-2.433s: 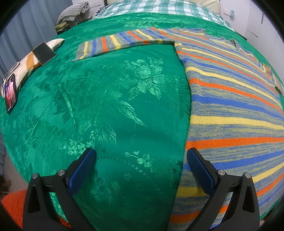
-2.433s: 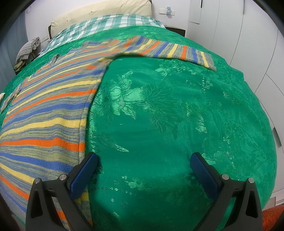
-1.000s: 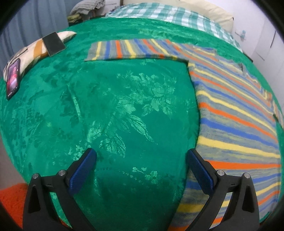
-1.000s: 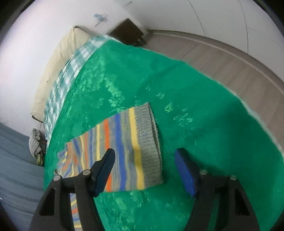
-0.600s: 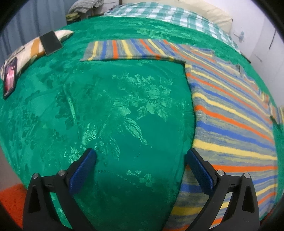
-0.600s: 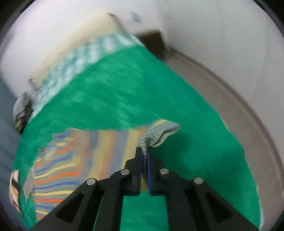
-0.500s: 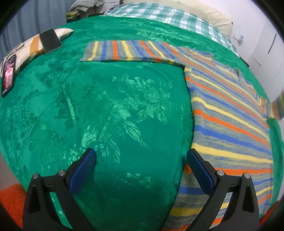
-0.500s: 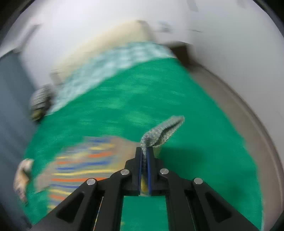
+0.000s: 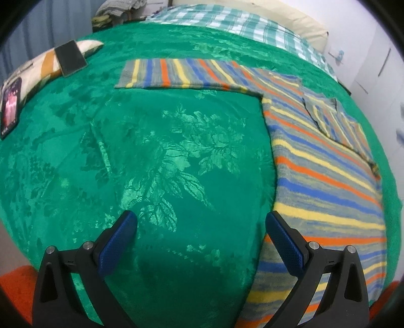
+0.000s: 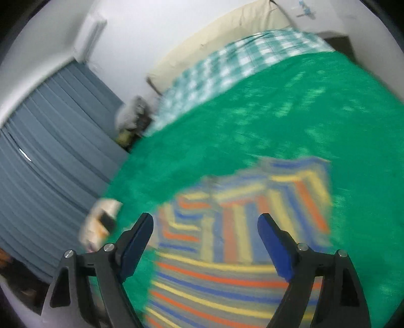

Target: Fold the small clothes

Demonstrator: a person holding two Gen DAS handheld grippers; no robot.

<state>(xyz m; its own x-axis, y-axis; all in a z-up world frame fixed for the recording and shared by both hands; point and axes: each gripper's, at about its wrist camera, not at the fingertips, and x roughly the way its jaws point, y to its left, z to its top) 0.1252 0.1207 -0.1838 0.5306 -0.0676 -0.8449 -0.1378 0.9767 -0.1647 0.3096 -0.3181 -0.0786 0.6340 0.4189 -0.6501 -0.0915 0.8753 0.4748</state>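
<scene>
Fingers of the left gripper [image 9: 200,223] are spread wide, nothing is held between them. Its blue pads [image 9: 285,243] are seen low over the green bedspread [image 9: 161,156]. The striped sweater [image 9: 325,181] is laid flat on the bedspread to the right; its side edge is met at the right-hand finger, and whether that finger touches it cannot be told. One sleeve [image 9: 181,74] is stretched out flat to the left, well ahead of the fingers. The other sleeve [image 9: 333,121] is folded across the chest of the sweater.

Fingers of the right gripper [image 10: 204,227] are also spread wide and empty. That view is motion-blurred. The sweater [image 10: 234,252] is seen directly ahead of and between the fingers, with the folded sleeve [image 10: 290,201] lying over the body; contact cannot be judged.

Surface: a green floral-patterned bedspread over a bed. A checked sheet [image 9: 234,22] and a cream pillow [image 9: 285,25] are seen at the head end. At the left edge, a patterned cushion [image 9: 48,63] is seen with a dark flat item [image 9: 70,58] on it, and a phone [image 9: 10,108] lies near it. A heap of clothes [image 9: 118,7] is visible beyond the bed. Grey-blue curtains [image 10: 50,156] are seen along one wall, white cupboard doors [image 9: 373,70] along the other side.
</scene>
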